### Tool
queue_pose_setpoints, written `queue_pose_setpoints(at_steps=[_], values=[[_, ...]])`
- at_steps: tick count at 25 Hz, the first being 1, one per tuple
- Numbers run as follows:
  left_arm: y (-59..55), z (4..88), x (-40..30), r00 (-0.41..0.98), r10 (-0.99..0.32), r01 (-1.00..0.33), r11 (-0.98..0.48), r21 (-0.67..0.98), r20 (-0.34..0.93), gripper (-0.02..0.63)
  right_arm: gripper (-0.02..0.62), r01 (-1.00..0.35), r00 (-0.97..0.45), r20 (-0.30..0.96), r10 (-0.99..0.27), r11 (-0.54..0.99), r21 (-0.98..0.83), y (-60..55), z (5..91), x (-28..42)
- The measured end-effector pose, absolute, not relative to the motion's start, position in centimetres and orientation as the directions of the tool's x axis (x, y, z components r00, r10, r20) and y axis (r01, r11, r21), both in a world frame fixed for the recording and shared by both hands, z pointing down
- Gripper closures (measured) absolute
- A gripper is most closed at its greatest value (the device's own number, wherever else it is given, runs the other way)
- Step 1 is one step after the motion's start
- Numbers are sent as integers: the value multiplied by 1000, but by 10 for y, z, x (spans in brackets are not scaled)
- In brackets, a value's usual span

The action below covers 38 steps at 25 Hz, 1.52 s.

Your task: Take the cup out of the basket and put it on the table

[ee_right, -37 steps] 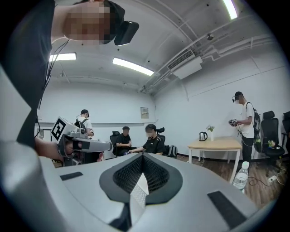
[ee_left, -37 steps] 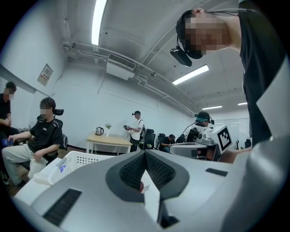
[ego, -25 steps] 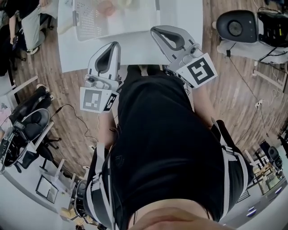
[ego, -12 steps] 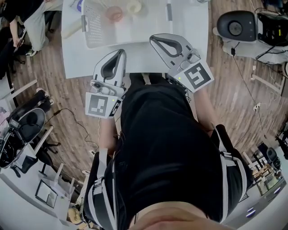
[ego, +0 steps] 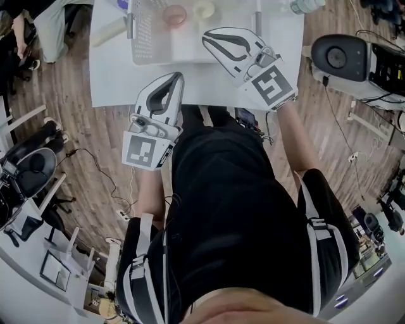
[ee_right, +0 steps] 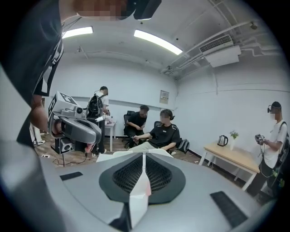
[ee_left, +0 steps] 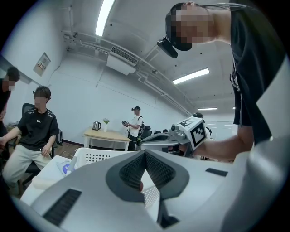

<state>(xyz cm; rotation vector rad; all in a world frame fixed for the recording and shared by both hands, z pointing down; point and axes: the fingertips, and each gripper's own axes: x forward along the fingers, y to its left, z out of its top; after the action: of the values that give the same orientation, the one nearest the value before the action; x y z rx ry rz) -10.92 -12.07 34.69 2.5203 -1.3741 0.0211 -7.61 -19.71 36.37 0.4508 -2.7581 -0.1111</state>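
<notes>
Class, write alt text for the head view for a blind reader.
From above, a person in a black shirt holds two shut, empty grippers at a white table. The right gripper points toward a basket holding a pink cup and a cream cup; the left gripper is at the table's near edge.

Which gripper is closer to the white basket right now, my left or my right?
Right. The right gripper is over the table at the near side of the basket; the left gripper sits at the table's near edge, short of the basket.
</notes>
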Motion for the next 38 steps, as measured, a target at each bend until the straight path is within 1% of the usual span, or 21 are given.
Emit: queue_pose_setpoints(at_steps=[6, 15, 21, 24, 28, 31, 38], values=[[-122, 348, -117, 562, -815, -820, -527, 223, 140, 586, 575, -182, -888, 395, -236, 968, 171, -214, 397, -105], [-116, 349, -118, 587, -798, -803, -553, 220, 138, 586, 575, -96, -855, 491, -166, 982, 166, -239, 446, -126], [-110, 361, -118, 588, -794, -804, -550, 227, 157, 586, 573, -27, -801, 589, -109, 989, 145, -250, 496, -133], [-110, 364, -119, 587, -793, -804, -548, 233, 163, 586, 531, 12, -774, 626, -89, 988, 155, -253, 511, -140], [-111, 366, -117, 591, -788, -802, -551, 233, 171, 586, 514, 67, -748, 661, -61, 984, 167, -253, 529, -148], [-114, 364, -114, 599, -787, -793, -557, 247, 149, 586, 500, 90, -728, 684, -46, 983, 163, -255, 545, -153], [-115, 368, -113, 603, -783, -789, -558, 256, 155, 586, 497, 95, -693, 720, -44, 984, 151, -258, 573, -159]])
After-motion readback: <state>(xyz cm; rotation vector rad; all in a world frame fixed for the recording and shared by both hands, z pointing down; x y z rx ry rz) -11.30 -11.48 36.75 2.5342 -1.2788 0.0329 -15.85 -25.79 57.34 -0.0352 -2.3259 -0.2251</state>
